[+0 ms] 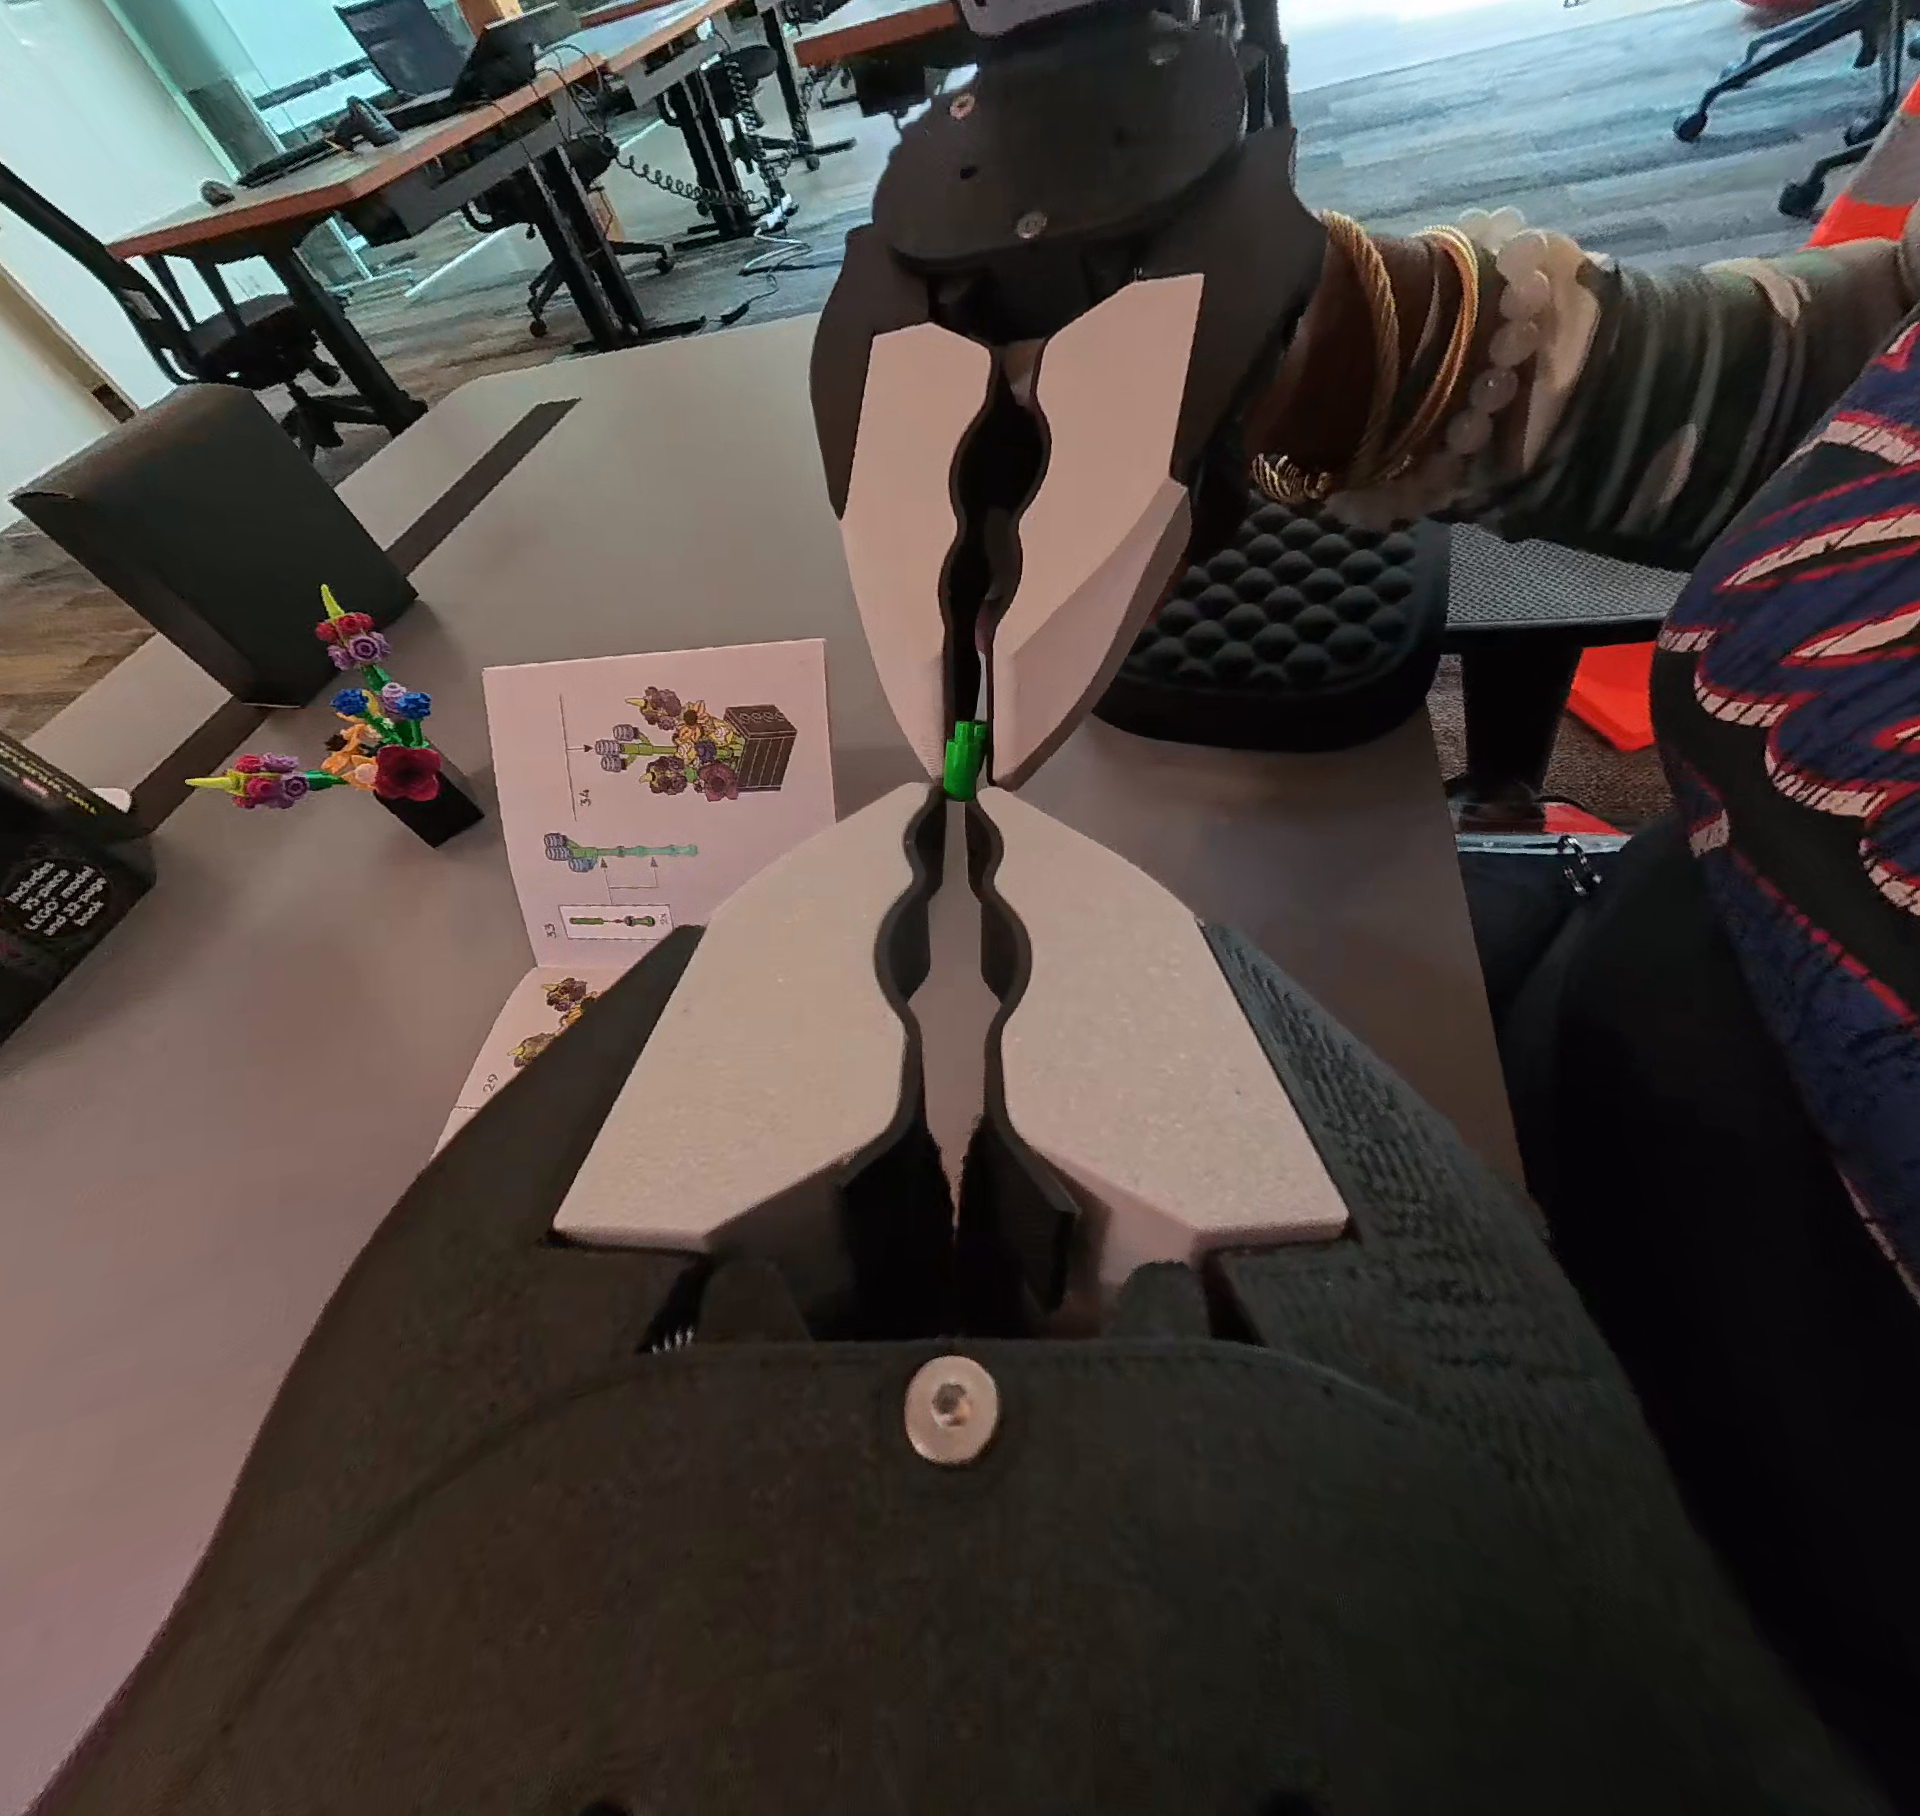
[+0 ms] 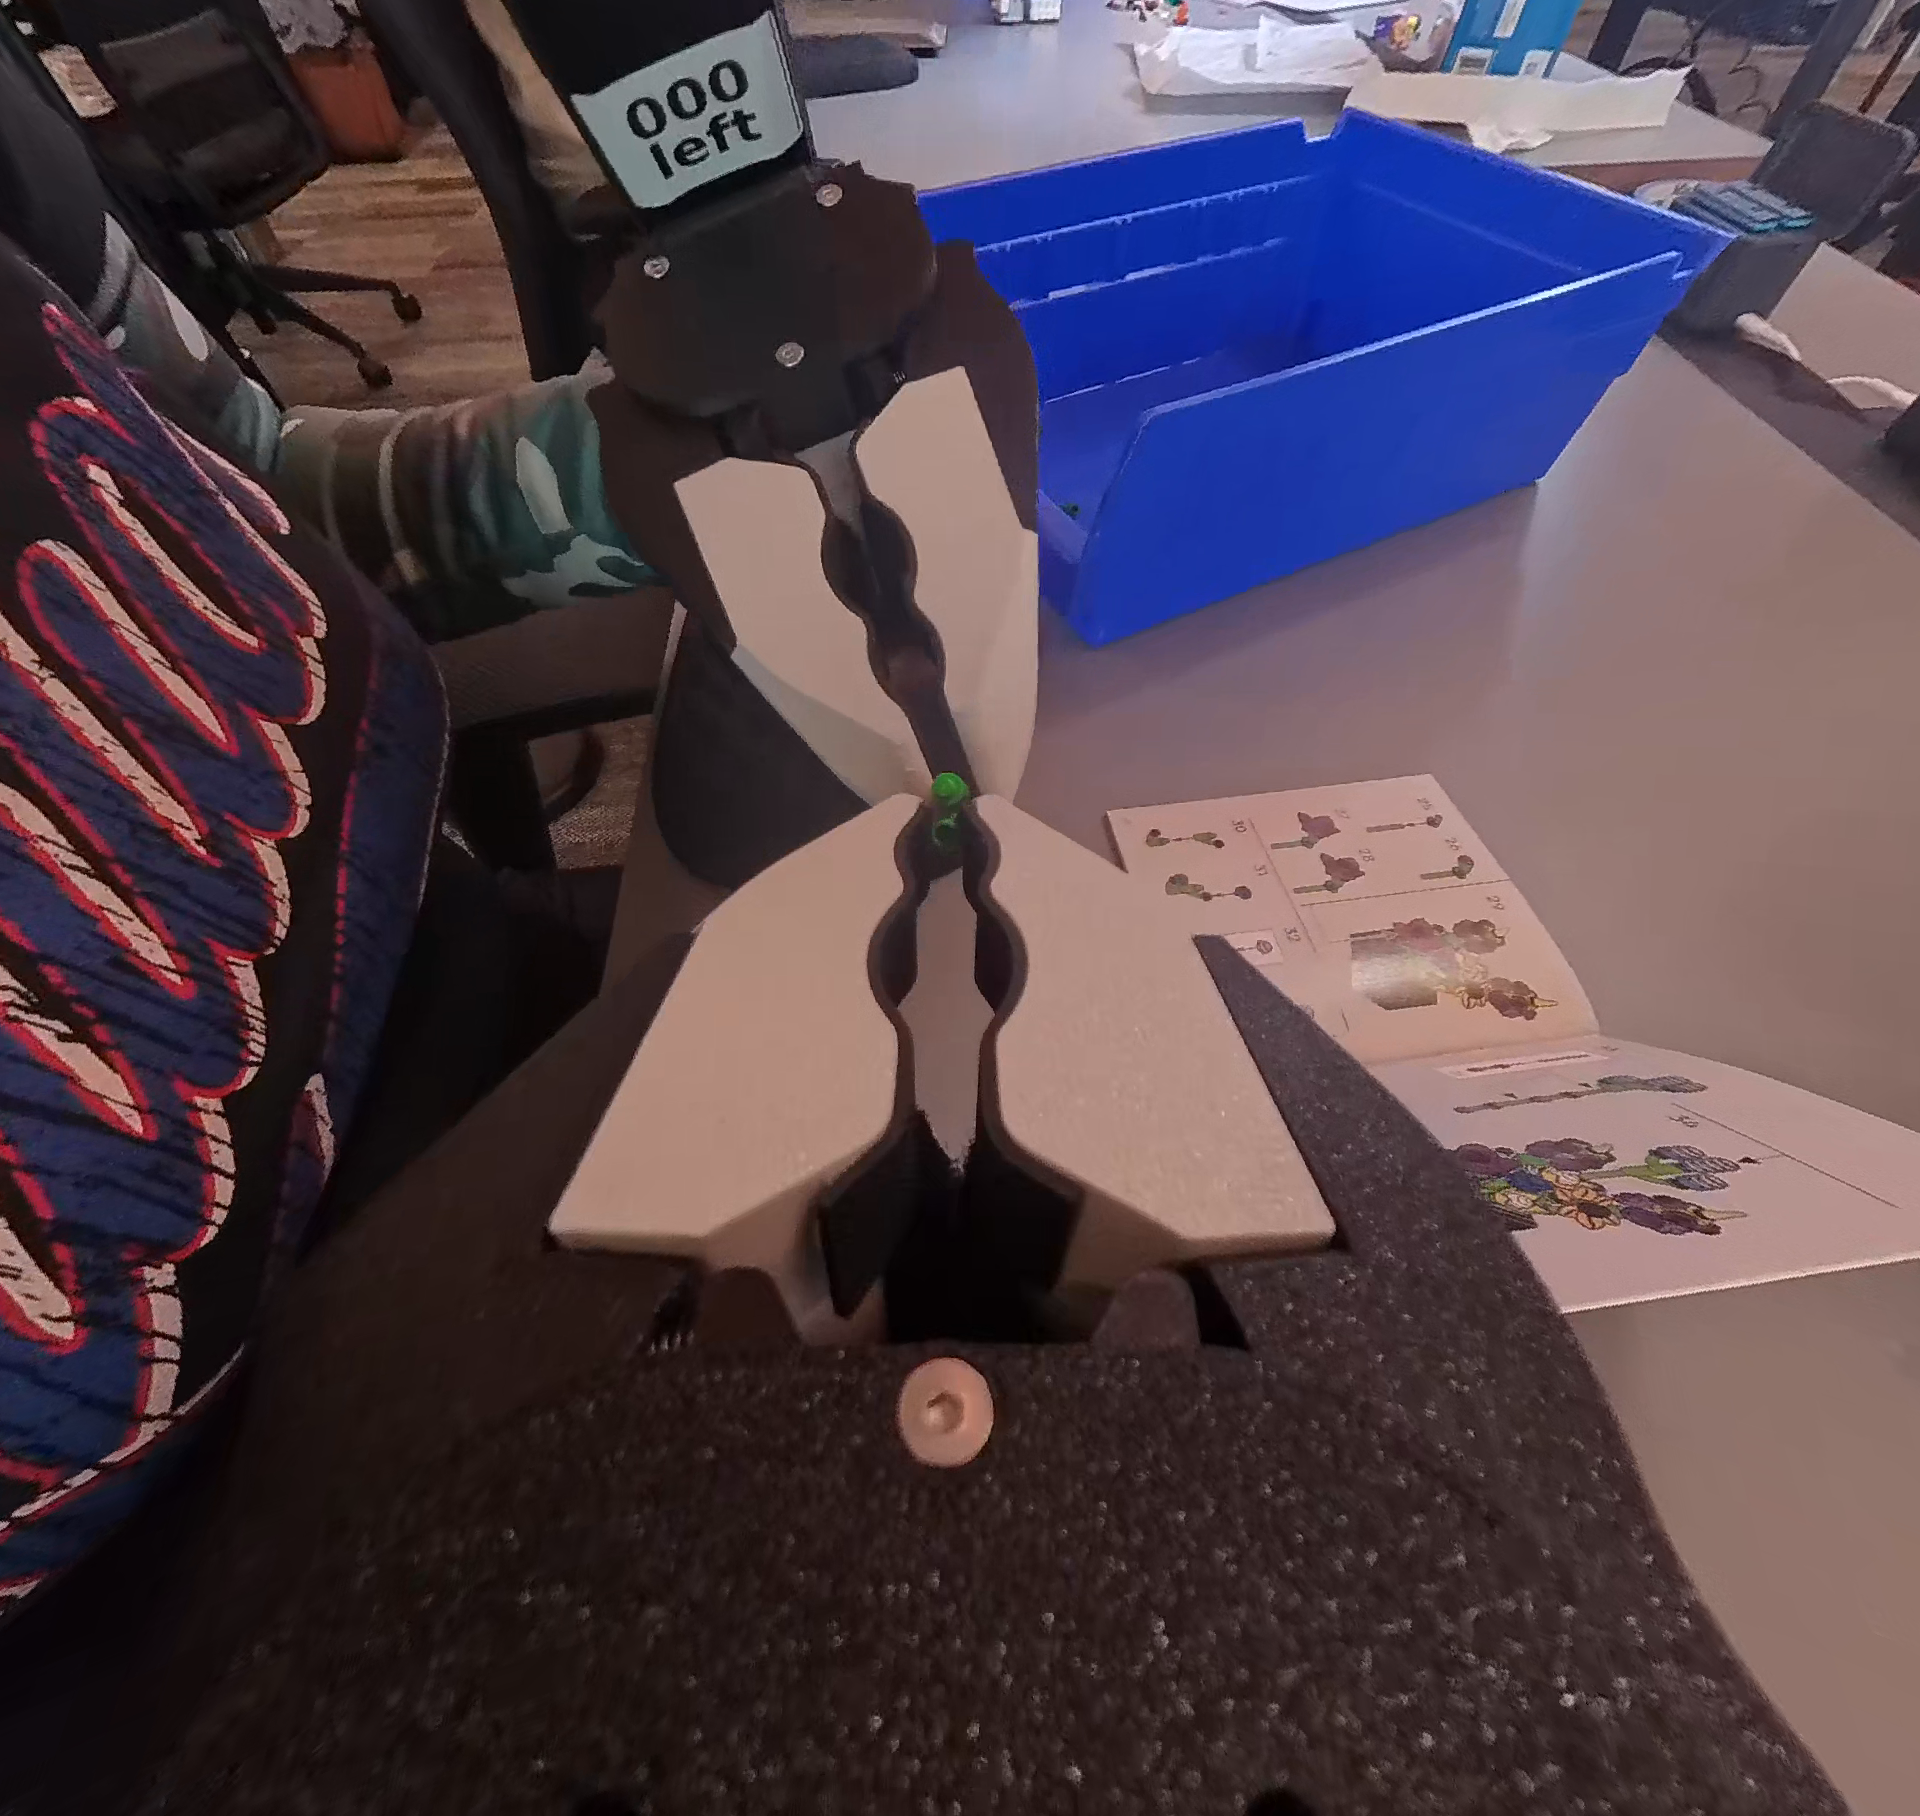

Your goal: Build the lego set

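Tip to tip over the near table edge (image 1: 1351, 831), so nothing gets between left gripper (image 1: 948, 810) and right gripper (image 1: 982, 727) except that tiny green piece (image 1: 964, 756). Open booklet (image 1: 665, 790) flat below, easy to pass over. Flower model (image 1: 364, 727) and black box (image 1: 208, 540) blocking further left. Big blue bin (image 2: 1351, 478) walling off the other side. Bare tabletop between bin and booklet.
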### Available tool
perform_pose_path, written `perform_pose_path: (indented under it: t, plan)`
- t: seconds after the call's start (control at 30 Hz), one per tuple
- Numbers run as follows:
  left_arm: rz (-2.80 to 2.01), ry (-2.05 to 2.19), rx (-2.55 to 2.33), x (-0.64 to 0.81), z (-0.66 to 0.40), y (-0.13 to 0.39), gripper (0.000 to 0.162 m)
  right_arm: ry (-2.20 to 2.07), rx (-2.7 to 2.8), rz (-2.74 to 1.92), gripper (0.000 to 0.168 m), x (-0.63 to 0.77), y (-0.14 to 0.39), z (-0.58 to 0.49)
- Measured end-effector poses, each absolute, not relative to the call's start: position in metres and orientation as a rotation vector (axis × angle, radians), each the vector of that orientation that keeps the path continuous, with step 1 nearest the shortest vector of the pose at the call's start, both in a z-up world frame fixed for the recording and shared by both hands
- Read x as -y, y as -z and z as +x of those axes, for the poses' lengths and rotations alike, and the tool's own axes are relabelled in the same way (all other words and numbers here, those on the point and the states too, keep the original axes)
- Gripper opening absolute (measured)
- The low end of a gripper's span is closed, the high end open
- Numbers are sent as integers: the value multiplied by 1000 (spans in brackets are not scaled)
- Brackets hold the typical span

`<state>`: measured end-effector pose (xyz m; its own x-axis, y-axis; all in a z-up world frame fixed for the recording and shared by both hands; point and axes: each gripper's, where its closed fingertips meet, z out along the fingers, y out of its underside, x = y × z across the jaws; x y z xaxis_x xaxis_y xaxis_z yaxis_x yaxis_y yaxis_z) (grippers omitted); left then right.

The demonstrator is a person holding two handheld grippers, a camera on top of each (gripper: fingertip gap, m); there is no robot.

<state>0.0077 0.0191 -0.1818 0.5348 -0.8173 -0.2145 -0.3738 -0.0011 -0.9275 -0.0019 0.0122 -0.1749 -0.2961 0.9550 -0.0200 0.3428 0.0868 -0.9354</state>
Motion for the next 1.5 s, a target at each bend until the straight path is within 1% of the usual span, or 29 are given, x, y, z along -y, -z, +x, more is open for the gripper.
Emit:
perform_pose_path:
  t: [0.13, 0.17, 0.23, 0.3, 0.37, 0.5, 0.63, 0.73, 0.83, 0.97, 1.07, 1.17, 1.27, 1.4, 1.5]
  plan:
    - [-1616, 486, -1013, -21, 7, 184, 4, -1208, 1712, -1304, 5, -15, 176, -3]
    - [-1620, 498, -980, -23, 6, 184, 1, -1206, 1683, -1305, 6, -17, 174, -5]
    - [-1612, 557, -887, -26, 4, 180, 0, -1231, 1599, -1284, 12, -22, 166, -7]
    - [-1587, 621, -790, -28, 5, 174, 0, -1296, 1542, -1249, 1, -21, 160, -8]
    - [-1575, 626, -751, -30, 6, 173, 0, -1319, 1527, -1239, 0, -19, 161, -10]
    - [-1733, 496, -785, -36, -8, 201, 0, -1262, 1531, -1308, 0, -30, 176, -5]
    - [-1869, 413, -866, -28, -19, 224, 14, -1117, 1516, -1464, 3, -55, 196, 21]
    - [-1883, 425, -877, -23, -18, 230, 20, -981, 1591, -1590, 12, -62, 211, 53]
    - [-1870, 408, -889, -22, -17, 229, 22, -909, 1655, -1687, 16, -57, 228, 73]
    - [-1887, 403, -891, -23, -17, 233, 23, -838, 1675, -1803, 19, -58, 256, 79]
    - [-1884, 401, -899, -23, -17, 233, 24, -779, 1684, -1812, 19, -63, 264, 76]
    - [-1850, 416, -912, -18, -16, 227, 26, -782, 1711, -1799, 19, -63, 268, 72]
    - [-1844, 445, -871, -11, -34, 206, 27, -822, 1707, -1784, 19, -61, 268, 73]
    - [-1891, 289, -819, -10, -108, 164, 27, -902, 1632, -1742, 19, -63, 257, 73]
    - [-2035, 136, -827, -17, -174, 148, 27, -932, 1587, -1726, 19, -65, 252, 73]
